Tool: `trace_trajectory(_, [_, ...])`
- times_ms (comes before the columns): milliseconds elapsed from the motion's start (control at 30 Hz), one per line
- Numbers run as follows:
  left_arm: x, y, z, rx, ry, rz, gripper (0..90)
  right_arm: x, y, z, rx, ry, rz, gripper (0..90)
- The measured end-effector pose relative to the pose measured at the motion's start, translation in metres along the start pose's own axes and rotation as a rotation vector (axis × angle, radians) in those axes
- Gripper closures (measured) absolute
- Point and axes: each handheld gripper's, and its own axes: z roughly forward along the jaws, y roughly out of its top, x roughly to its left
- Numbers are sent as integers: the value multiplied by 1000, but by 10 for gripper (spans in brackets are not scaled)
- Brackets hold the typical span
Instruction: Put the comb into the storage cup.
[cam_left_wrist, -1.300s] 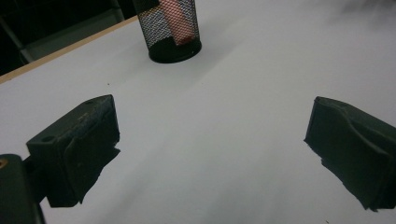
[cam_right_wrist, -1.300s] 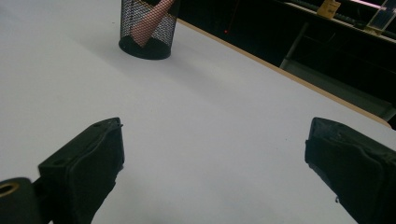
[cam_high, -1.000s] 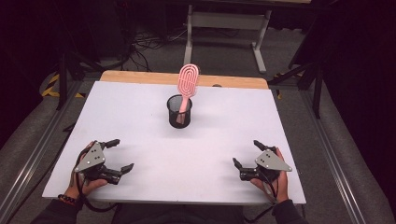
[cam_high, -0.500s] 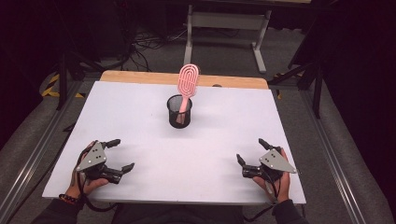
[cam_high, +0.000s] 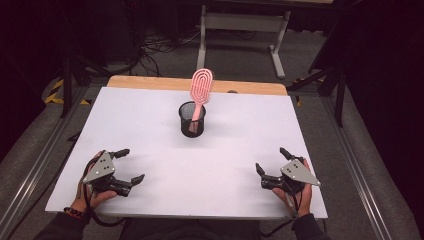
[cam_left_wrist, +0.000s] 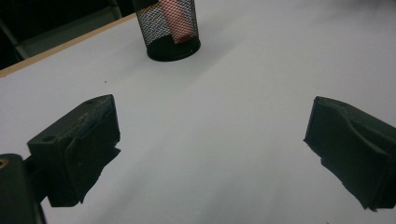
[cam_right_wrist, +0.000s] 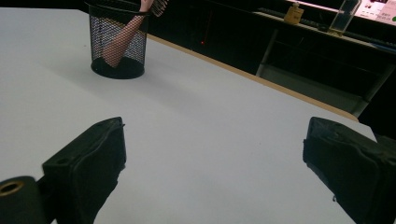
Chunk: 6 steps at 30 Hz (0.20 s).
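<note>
I hold my left gripper (cam_high: 124, 166) and right gripper (cam_high: 272, 166) low over the near edge of the table (cam_high: 150, 120), both with jaws spread wide and nothing between them. The brush (cam_high: 200, 91) stands handle-down in the cup (cam_high: 192, 120) at mid-table, leaning right, well apart from both grippers. I judge this the start of a reach: next I must carry one gripper forward and close on the brush head above the rim. I count one brush, one cup, two grippers.

both grippers: black fingers (cam_left_wrist: 74, 144), grey three-cornered plates, dark sleeves, a beaded wristband.
</note>
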Motion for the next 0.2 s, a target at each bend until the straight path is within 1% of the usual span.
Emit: trace_trajectory(200, [-1,1,2,4,0,4,39,1,-1,1,3,1,1,64])
